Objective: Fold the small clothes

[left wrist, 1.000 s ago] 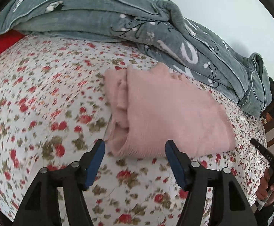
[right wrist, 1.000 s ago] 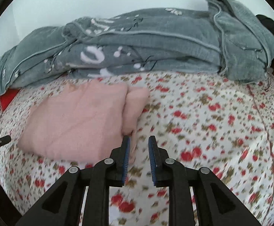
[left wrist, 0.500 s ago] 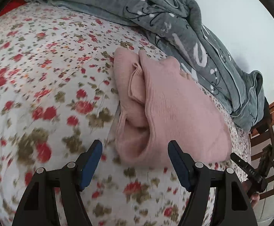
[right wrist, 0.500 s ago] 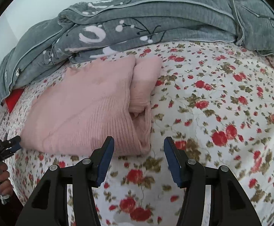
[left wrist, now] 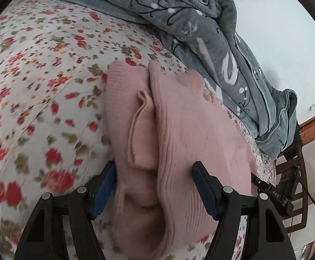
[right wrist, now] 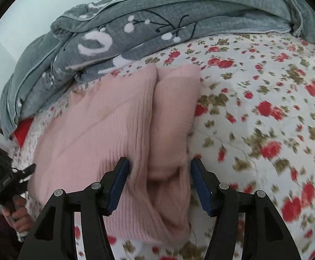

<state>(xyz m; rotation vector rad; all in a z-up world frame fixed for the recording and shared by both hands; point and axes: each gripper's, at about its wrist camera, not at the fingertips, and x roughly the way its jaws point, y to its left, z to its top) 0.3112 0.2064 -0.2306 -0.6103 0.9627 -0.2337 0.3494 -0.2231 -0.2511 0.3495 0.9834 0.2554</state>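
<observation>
Both grippers now sit much closer to the sweater (left wrist: 179, 134) than a second ago. The left gripper (left wrist: 155, 179), then short of its near edge, now straddles the edge with jaws spread. The right gripper (right wrist: 159, 177), nearly closed a second ago, now gapes wide around the sweater's folded edge.

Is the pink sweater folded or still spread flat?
Partly folded: the pink sweater lies as a compact block on the floral sheet, a sleeve doubled over its edge.
</observation>
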